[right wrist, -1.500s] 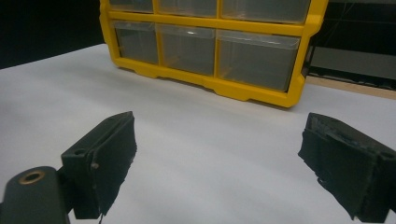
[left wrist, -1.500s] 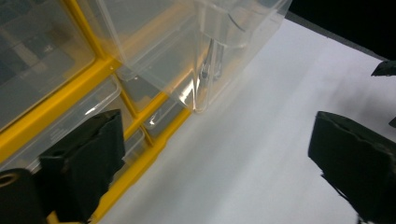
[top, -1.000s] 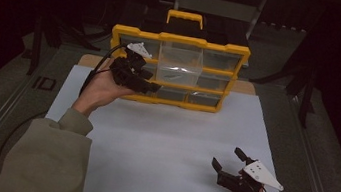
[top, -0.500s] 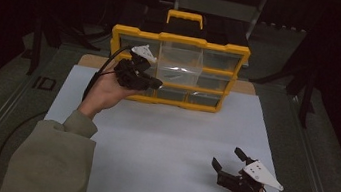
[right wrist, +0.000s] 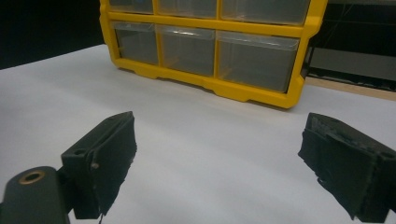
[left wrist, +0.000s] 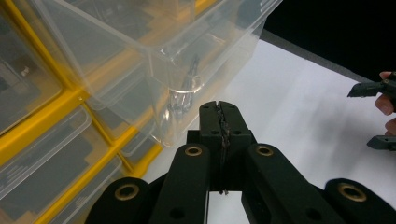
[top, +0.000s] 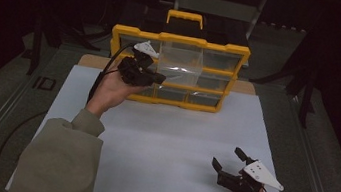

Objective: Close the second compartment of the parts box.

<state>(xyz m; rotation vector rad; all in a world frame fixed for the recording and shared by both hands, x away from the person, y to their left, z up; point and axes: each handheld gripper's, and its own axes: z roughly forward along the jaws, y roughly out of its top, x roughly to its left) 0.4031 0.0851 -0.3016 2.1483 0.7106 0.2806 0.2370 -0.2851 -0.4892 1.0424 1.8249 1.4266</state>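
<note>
Clear drawer [top: 179, 61], item one?

— Transparent plastic bin, upper centre of the high view, drawn partway out of the top row of the yellow organizer [top: 242, 53]. It looks empty as far as can be told. In the left gripper view it sits at upper centre, its front corner just above the jaw tips.

— Going left to right: left gripper [top: 157, 78]?

— Left of centre in the high view, held up at the cabinet's left face by the left hand [top: 111, 89]. Jaws pressed together. In its own view they meet on something thin just below the drawer's front; whether that is the lip or a tab cannot be told.

— Middle entries?

— White table sheet [top: 172, 141], bare. Lower drawers [right wrist: 187, 46] of the organizer sit flush in their yellow frame, seated.

— Right side?

— Right gripper [top: 230, 161], lower right of the high view, low over the sheet and well apart from the cabinet. Jaws spread wide, holding nothing.

— Progress?

— Judged early to middle: one drawer is partly out, still in its slot. Left to do, by my reading: draw it fully clear or seat it home, likely with the idle right gripper lending support.
</note>
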